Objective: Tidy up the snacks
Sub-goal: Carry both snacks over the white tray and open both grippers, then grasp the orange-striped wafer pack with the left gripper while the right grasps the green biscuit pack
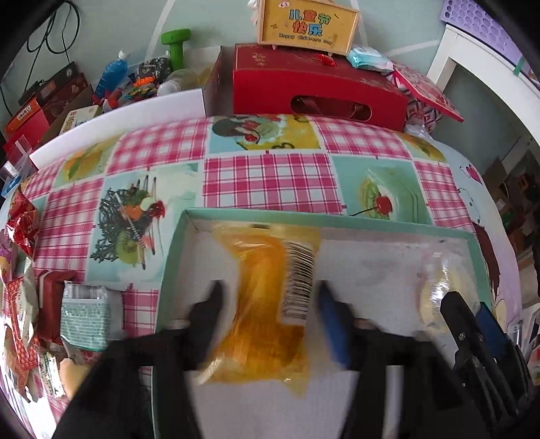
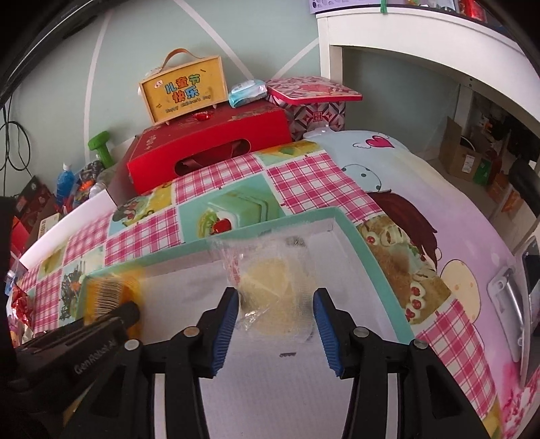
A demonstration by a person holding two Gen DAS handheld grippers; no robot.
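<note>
While both hand-held grippers gape, the teal tray (image 1: 175, 236) holds an orange packet (image 1: 266, 304) and a clear-wrapped pastry (image 2: 273, 287).

A pale green wall (image 2: 263, 44) crossed by thin white lines stands behind the worktop (image 1: 270, 182), which wears a pink-checked cloth printed with desserts. A white shelf unit (image 2: 422, 44) rises at the right, cardboard boxes (image 2: 462, 155) on the floor beneath it. Black cables (image 1: 54, 30) hang down the wall at left. Soft daylight fills the room.
</note>
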